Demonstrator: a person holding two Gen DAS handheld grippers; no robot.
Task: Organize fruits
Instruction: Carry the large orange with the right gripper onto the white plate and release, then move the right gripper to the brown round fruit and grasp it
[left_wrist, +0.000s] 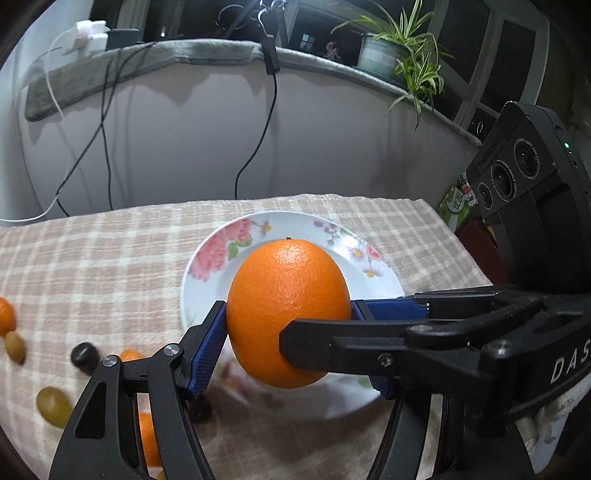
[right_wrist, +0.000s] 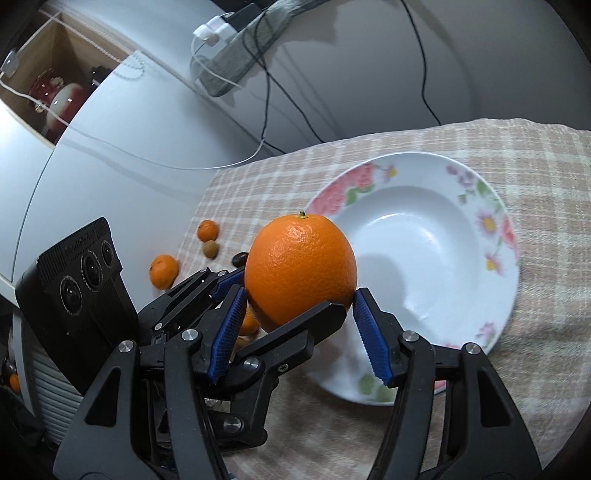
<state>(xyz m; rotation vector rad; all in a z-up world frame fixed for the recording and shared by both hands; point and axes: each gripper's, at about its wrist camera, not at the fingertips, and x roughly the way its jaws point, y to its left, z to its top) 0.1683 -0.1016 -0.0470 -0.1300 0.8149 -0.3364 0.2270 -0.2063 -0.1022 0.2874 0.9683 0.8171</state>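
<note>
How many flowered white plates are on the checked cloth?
1: the flowered white plate lies on the beige checked cloth, just behind the held large orange. No other shows.

Orange (left_wrist: 288, 314) held above plate's (left_wrist: 207, 291) near rim, between both claws. Plate mid-worktop (left_wrist: 110, 258), toward far edge. Small fruits (left_wrist: 51, 406) scattered on worktop left of plate, near left edge.

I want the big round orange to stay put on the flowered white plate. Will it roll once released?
Probably a little: the big round orange has no flat side. The flowered white plate dips in the middle, which should catch it. Its firm, pebbled skin likely grips the ribbed blue pads.
</note>
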